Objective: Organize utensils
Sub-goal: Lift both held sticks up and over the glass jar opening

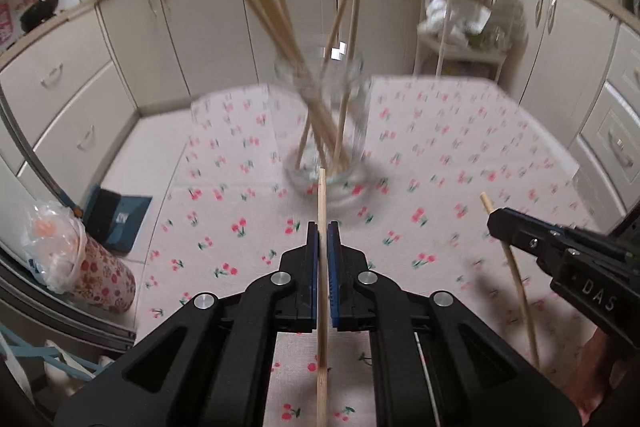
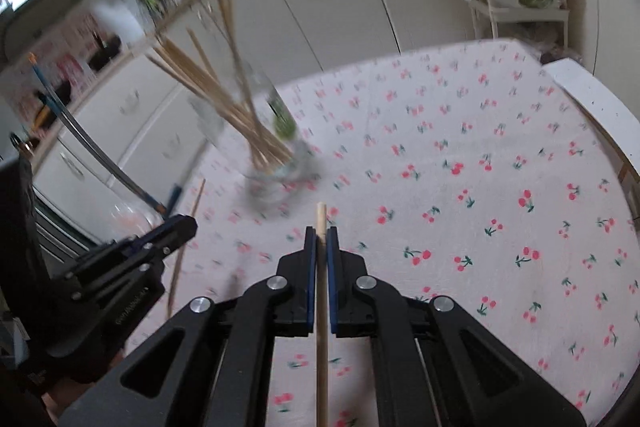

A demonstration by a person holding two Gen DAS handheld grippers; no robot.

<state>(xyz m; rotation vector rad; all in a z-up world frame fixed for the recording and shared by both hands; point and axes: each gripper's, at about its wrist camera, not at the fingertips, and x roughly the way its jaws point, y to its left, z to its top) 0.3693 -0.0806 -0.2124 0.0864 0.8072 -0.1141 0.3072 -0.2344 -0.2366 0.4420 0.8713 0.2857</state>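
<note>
A clear glass jar [image 1: 320, 131] stands on the cherry-print tablecloth [image 1: 440, 155] and holds several wooden chopsticks [image 1: 276, 23] that lean outward. My left gripper [image 1: 322, 233] is shut on a single wooden chopstick [image 1: 322, 199], whose tip reaches the jar's base. My right gripper [image 2: 321, 237] is shut on another wooden chopstick [image 2: 321, 217], short of the jar [image 2: 272, 155]. The right gripper also shows in the left wrist view [image 1: 520, 231] at the right with its chopstick [image 1: 516, 279]. The left gripper shows in the right wrist view [image 2: 176, 231] at the left.
Cream kitchen cabinets [image 1: 200, 27] run behind the table. A white shelf rack [image 1: 460, 39] with bags stands at the back right. A floral bin with a plastic bag [image 1: 76, 259] sits on the floor at the left. A white bench edge [image 2: 596, 107] lies at the right.
</note>
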